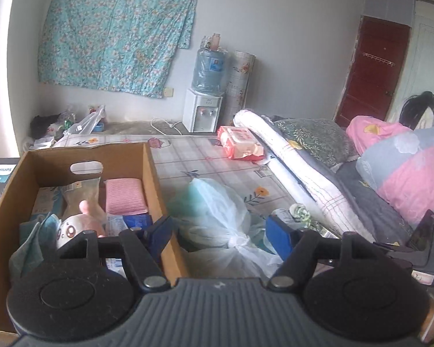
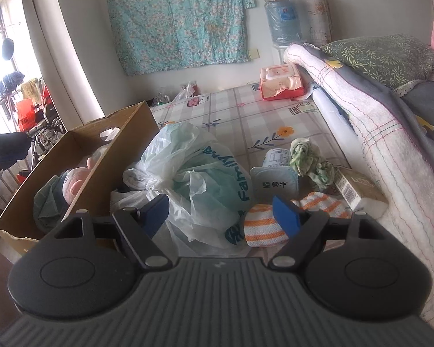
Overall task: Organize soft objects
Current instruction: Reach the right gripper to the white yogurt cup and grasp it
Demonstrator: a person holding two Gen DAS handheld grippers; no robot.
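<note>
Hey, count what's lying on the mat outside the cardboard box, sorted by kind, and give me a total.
Tied plastic bags: 1
Cloth items, the striped cloth and the green knotted cloth: 2
Wet-wipe packs: 1
Yogurt cups: 1
Small cartons: 1
Total: 6

White capitals "PHILIPS" stand on a dark box point(image 1: 0, 173) at the left edge, behind the brown cardboard carton point(image 1: 147, 173). A knotted translucent white plastic bag point(image 2: 193, 179) carries teal lettering, seen sideways, apparently "Family". Other labels are too small to read.
</note>
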